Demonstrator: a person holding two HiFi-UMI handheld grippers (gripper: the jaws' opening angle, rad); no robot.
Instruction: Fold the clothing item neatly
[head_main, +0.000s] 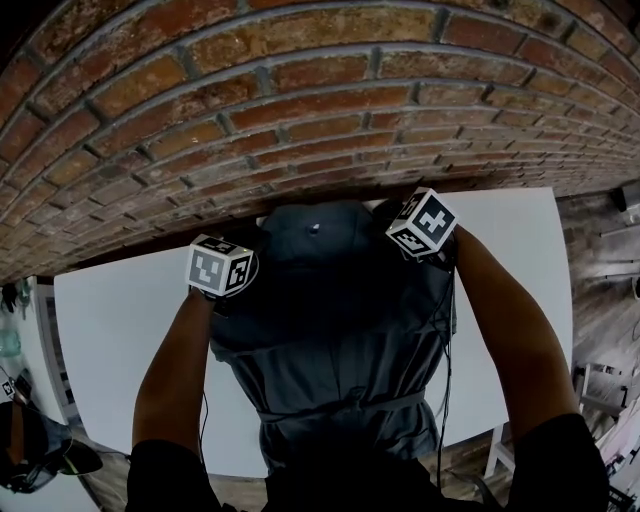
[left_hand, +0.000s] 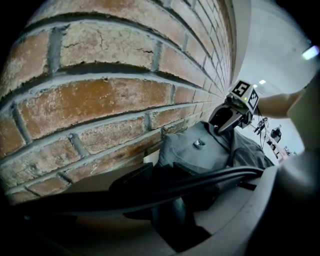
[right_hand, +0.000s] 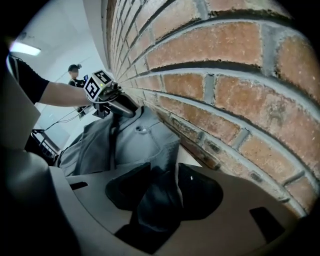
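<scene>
A dark grey garment (head_main: 340, 330) lies spread on the white table (head_main: 120, 340), its top edge against the brick wall and a small button (head_main: 314, 228) near that edge. My left gripper (head_main: 248, 256) is at the garment's upper left corner. In the left gripper view a fold of grey cloth (left_hand: 175, 200) is pinched between its jaws. My right gripper (head_main: 398, 218) is at the upper right corner. The right gripper view shows bunched cloth (right_hand: 160, 197) clamped between its two dark pads (right_hand: 202, 192). The fingertips are hidden under the marker cubes in the head view.
The brick wall (head_main: 300, 100) runs along the table's far edge, right behind both grippers. A black cable (left_hand: 210, 177) crosses the left gripper view. A belt band (head_main: 340, 408) crosses the garment near the table's front edge. A person (right_hand: 75, 72) stands far off.
</scene>
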